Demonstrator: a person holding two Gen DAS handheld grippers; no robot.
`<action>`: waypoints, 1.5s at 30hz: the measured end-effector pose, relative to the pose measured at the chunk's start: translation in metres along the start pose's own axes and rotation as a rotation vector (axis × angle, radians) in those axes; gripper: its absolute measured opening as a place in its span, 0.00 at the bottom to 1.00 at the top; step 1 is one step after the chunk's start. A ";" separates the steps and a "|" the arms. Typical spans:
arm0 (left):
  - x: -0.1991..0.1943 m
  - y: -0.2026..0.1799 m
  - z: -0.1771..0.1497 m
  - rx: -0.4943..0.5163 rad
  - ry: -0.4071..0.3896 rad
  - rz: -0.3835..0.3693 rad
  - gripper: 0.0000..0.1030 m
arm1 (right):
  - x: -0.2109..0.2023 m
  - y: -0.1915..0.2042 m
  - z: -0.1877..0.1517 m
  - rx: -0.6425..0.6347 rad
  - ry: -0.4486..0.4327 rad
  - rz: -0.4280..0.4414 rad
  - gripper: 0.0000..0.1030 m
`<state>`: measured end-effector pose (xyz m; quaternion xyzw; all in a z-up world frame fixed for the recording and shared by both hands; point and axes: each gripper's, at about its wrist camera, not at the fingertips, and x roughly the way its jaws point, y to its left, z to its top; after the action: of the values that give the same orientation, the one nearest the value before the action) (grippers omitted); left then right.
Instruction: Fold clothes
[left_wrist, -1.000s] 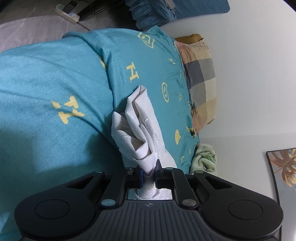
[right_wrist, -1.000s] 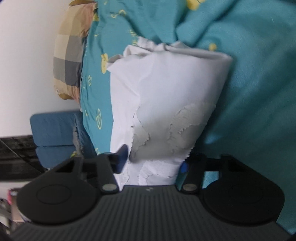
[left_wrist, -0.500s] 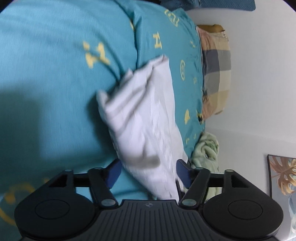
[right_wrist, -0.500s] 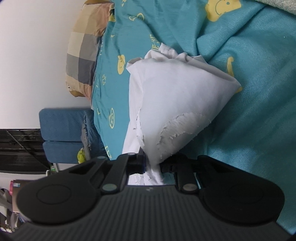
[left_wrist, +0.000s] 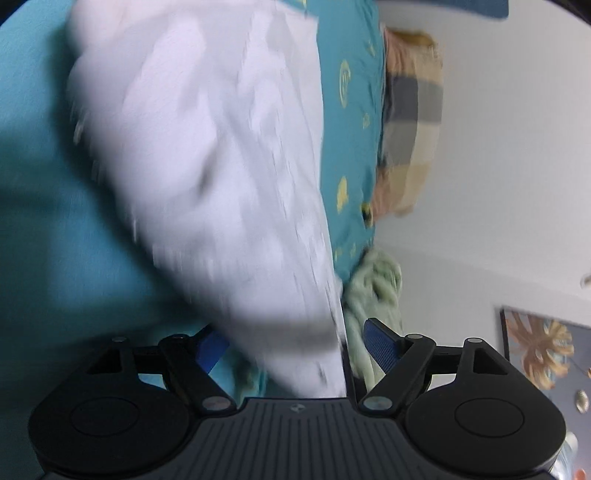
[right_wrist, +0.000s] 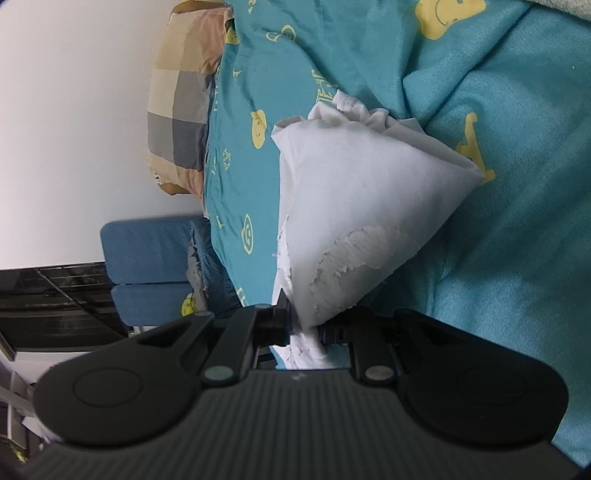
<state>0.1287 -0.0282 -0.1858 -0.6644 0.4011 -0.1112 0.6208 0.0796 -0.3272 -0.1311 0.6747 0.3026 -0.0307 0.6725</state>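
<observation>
Teal bedspread (right_wrist: 517, 206), right tongs (right_wrist: 306, 326) pinching white garment (right_wrist: 362, 206)

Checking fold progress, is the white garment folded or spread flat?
Folded into a bunched wedge: the white garment tapers into the shut right tool.

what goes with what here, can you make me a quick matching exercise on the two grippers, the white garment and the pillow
1 left gripper
2 right gripper
3 white garment
4 pillow

a checked, beside the wall
b jaws open
c bunched on the teal bedspread
d shut on cloth

Pairs: 1-b, 2-d, 3-c, 4-a
</observation>
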 end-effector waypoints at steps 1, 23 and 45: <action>-0.001 0.003 0.005 -0.010 -0.028 -0.004 0.76 | -0.001 0.000 0.001 0.003 0.002 0.005 0.15; -0.097 -0.053 0.035 0.128 -0.202 -0.002 0.15 | -0.052 0.021 -0.031 -0.111 0.045 0.065 0.15; -0.258 -0.171 -0.058 0.208 -0.146 -0.004 0.15 | -0.173 0.078 -0.085 -0.212 0.038 0.164 0.15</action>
<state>-0.0100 0.0864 0.0728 -0.6034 0.3398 -0.1048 0.7138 -0.0575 -0.3048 0.0234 0.6229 0.2606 0.0693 0.7343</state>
